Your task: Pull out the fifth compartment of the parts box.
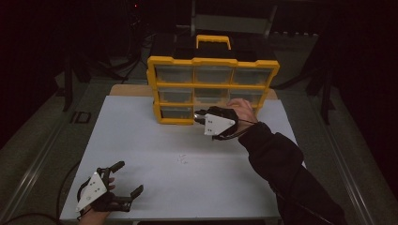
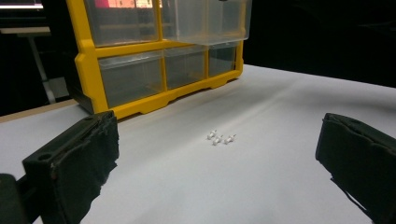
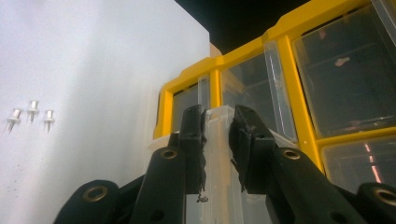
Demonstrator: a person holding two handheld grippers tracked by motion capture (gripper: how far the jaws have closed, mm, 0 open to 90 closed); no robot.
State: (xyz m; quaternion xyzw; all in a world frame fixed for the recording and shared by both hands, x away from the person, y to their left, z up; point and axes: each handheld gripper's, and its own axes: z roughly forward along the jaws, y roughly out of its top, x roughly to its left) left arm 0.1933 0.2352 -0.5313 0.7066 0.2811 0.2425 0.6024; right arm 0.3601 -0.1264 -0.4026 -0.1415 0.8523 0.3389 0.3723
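Your right gripper (image 3: pixel 217 140) is clamping a clear drawer's front (image 3: pixel 218 122) on the yellow organizer (image 1: pixel 213 62); your left gripper (image 1: pixel 121 180) is gaping empty, well short of it.

From my seat, the white table top (image 1: pixel 141 140) lies open across its whole near and left part; I could sweep a gripper there freely. The only things on that stretch are 3 small white pins (image 1: pixel 181 160) near the middle (tiny, but right in a straight line forward). At the far edge the yellow drawer cabinet (image 1: pixel 162 89) stands as a wall, 3 drawers wide. My right gripper (image 1: pixel 201 118) sits against its bottom row, pinched on a clear drawer front (image 3: pixel 217 140), so that forearm bars the right side. My left gripper (image 1: pixel 123 180) hangs wide open at the near left corner, with free room ahead.
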